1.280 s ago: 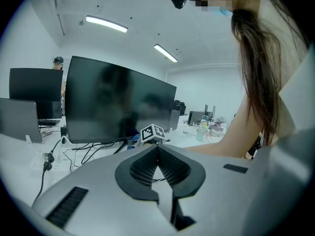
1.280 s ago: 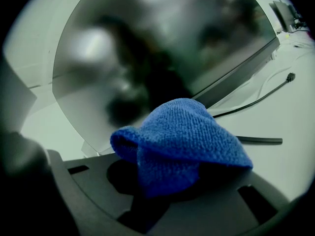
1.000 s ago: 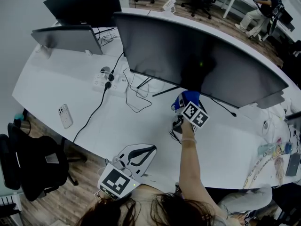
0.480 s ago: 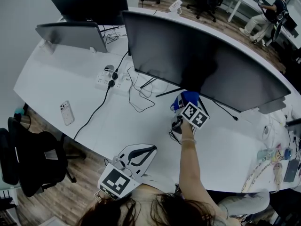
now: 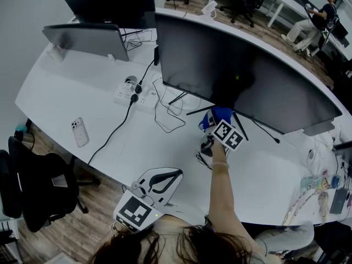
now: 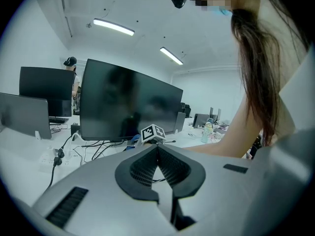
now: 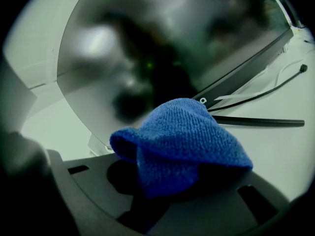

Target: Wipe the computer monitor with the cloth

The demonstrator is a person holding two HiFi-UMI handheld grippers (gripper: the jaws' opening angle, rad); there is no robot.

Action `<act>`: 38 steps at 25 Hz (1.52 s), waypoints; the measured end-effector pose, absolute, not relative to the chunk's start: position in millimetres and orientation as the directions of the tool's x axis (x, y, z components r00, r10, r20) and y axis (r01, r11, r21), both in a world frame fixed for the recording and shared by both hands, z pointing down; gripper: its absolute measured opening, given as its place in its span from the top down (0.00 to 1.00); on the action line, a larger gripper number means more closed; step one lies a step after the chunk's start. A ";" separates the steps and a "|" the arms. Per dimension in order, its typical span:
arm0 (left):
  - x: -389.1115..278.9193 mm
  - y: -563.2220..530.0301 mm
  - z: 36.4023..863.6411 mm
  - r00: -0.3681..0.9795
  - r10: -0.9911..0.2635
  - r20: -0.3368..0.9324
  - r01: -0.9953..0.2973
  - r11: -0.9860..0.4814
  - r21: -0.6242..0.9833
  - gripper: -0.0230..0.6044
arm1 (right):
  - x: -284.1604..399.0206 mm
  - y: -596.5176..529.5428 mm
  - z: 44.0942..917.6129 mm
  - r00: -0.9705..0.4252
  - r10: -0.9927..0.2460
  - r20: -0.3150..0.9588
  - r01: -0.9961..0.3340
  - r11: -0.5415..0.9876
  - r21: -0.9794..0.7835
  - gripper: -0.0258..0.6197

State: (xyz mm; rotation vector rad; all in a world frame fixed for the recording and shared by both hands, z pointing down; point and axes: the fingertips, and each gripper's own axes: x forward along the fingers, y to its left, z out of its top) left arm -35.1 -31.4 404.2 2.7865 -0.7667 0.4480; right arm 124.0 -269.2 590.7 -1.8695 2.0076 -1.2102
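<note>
A wide dark curved monitor (image 5: 236,78) stands on the white desk (image 5: 82,98), its screen off. My right gripper (image 5: 216,119) is shut on a blue cloth (image 5: 217,115) (image 7: 179,141), held just below the monitor's lower edge (image 7: 231,75) near its stand. The screen (image 7: 162,43) fills the right gripper view behind the bunched cloth. My left gripper (image 5: 159,181) hangs low by the desk's front edge, jaws shut with nothing between them (image 6: 158,150), pointing toward the monitor (image 6: 125,107).
Two smaller monitors (image 5: 85,40) stand at the back left. A power strip (image 5: 129,95) with black cables (image 5: 165,114) lies left of the stand. A phone (image 5: 79,132) rests near the front left. A black chair (image 5: 38,191) sits left; clutter (image 5: 324,186) lies at the right.
The view has shifted slightly, so the monitor sits a little more to the right. My right gripper with the cloth stays by the monitor's lower edge; the left gripper has not moved.
</note>
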 end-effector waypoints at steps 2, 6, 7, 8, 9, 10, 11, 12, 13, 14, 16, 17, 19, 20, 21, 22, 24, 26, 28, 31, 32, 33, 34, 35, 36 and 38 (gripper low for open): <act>-38.2 -32.3 403.5 0.818 -0.467 0.335 -0.537 -0.829 0.157 0.95 | 121.0 -270.2 590.6 -0.217 -0.888 0.405 -0.771 -0.098 -0.629 0.81; -41.8 -33.6 403.1 0.826 -0.460 0.327 -0.529 -0.832 0.167 0.95 | 115.4 -271.9 590.9 -0.218 -0.886 0.410 -0.778 -0.097 -0.621 0.81; -43.0 -34.1 403.1 0.827 -0.458 0.327 -0.528 -0.833 0.167 0.95 | 113.5 -272.4 590.9 -0.219 -0.884 0.412 -0.778 -0.096 -0.620 0.81; -44.5 -34.7 403.0 0.827 -0.457 0.326 -0.526 -0.835 0.164 0.95 | 111.6 -272.9 590.9 -0.221 -0.883 0.414 -0.779 -0.096 -0.620 0.81; -46.2 -35.2 402.7 0.828 -0.457 0.325 -0.525 -0.836 0.163 0.95 | 109.8 -273.4 590.7 -0.222 -0.882 0.415 -0.779 -0.095 -0.619 0.81; -48.1 -35.8 402.5 0.829 -0.457 0.322 -0.525 -0.836 0.164 0.95 | 108.1 -274.0 590.6 -0.222 -0.882 0.416 -0.779 -0.096 -0.619 0.81; -50.3 -36.8 402.5 0.829 -0.458 0.320 -0.524 -0.837 0.160 0.95 | 106.5 -274.6 590.5 -0.222 -0.881 0.417 -0.779 -0.096 -0.619 0.81; -52.5 -38.1 402.7 0.829 -0.459 0.319 -0.523 -0.838 0.156 0.95 | 105.0 -275.2 590.4 -0.222 -0.880 0.419 -0.781 -0.097 -0.618 0.81; -54.4 -39.4 403.0 0.830 -0.459 0.318 -0.523 -0.838 0.157 0.95 | 103.7 -275.7 590.5 -0.221 -0.880 0.421 -0.782 -0.098 -0.615 0.81; -55.9 -40.6 403.2 0.830 -0.460 0.315 -0.524 -0.836 0.161 0.95 | 102.6 -275.9 590.5 -0.221 -0.879 0.423 -0.784 -0.098 -0.613 0.81; -57.5 -43.6 402.1 0.833 -0.460 0.307 -0.523 -0.836 0.168 0.95 | 100.3 -276.6 590.3 -0.221 -0.878 0.425 -0.787 -0.097 -0.610 0.81; -57.9 -45.2 401.0 0.834 -0.460 0.304 -0.522 -0.837 0.165 0.95 | 99.2 -276.9 590.2 -0.222 -0.877 0.426 -0.788 -0.096 -0.608 0.81; -58.7 -47.9 400.3 0.836 -0.459 0.300 -0.519 -0.840 0.158 0.95 | 96.5 -277.6 590.5 -0.224 -0.875 0.429 -0.791 -0.094 -0.604 0.81; -59.3 -48.7 400.8 0.838 -0.459 0.296 -0.517 -0.840 0.163 0.95 | 94.7 -278.5 590.9 -0.225 -0.874 0.432 -0.793 -0.094 -0.603 0.81; -60.1 -49.6 401.2 0.840 -0.458 0.290 -0.518 -0.837 0.175 0.95 | 92.7 -279.5 591.3 -0.226 -0.872 0.434 -0.794 -0.093 -0.601 0.81; -61.1 -50.8 400.9 0.841 -0.459 0.285 -0.519 -0.834 0.188 0.95 | 90.6 -280.6 591.8 -0.226 -0.870 0.437 -0.796 -0.094 -0.599 0.81; -63.9 -54.5 399.4 0.842 -0.461 0.280 -0.519 -0.833 0.190 0.95 | 85.5 -282.8 592.1 -0.228 -0.868 0.442 -0.799 -0.093 -0.595 0.81; -67.5 -57.5 399.3 0.845 -0.460 0.273 -0.517 -0.835 0.191 0.95 | 80.3 -284.2 592.5 -0.231 -0.864 0.448 -0.803 -0.090 -0.589 0.81; -70.8 -61.5 398.3 0.848 -0.461 0.263 -0.515 -0.834 0.199 0.95 | 76.6 -285.1 592.9 -0.232 -0.860 0.454 -0.808 -0.090 -0.583 0.81; -74.8 -67.8 396.4 0.852 -0.460 0.250 -0.510 -0.836 0.203 0.95 | 73.9 -286.2 593.0 -0.229 -0.857 0.461 -0.814 -0.091 -0.573 0.81; -75.9 -69.1 396.1 0.854 -0.458 0.247 -0.508 -0.837 0.203 0.95 | 72.7 -286.6 593.0 -0.229 -0.856 0.463 -0.815 -0.091 -0.572 0.81; -76.9 -70.1 396.4 0.856 -0.455 0.246 -0.505 -0.839 0.204 0.95 | 71.5 -287.2 593.0 -0.229 -0.856 0.464 -0.815 -0.092 -0.572 0.81; -77.9 -71.1 397.1 0.858 -0.452 0.246 -0.502 -0.840 0.206 0.95 | 70.4 -288.4 592.8 -0.229 -0.856 0.464 -0.813 -0.094 -0.575 0.81; -79.0 -72.0 398.4 0.859 -0.449 0.247 -0.500 -0.840 0.211 0.95 | 69.1 -289.9 592.5 -0.228 -0.856 0.464 -0.811 -0.097 -0.577 0.81; -80.3 -72.8 400.0 0.860 -0.447 0.248 -0.499 -0.839 0.218 0.95 | 67.9 -290.8 592.3 -0.227 -0.856 0.465 -0.810 -0.100 -0.578 0.81; -84.0 -75.2 402.9 0.860 -0.446 0.249 -0.500 -0.835 0.229 0.95 | 66.7 -291.1 592.7 -0.221 -0.855 0.469 -0.813 -0.104 -0.573 0.81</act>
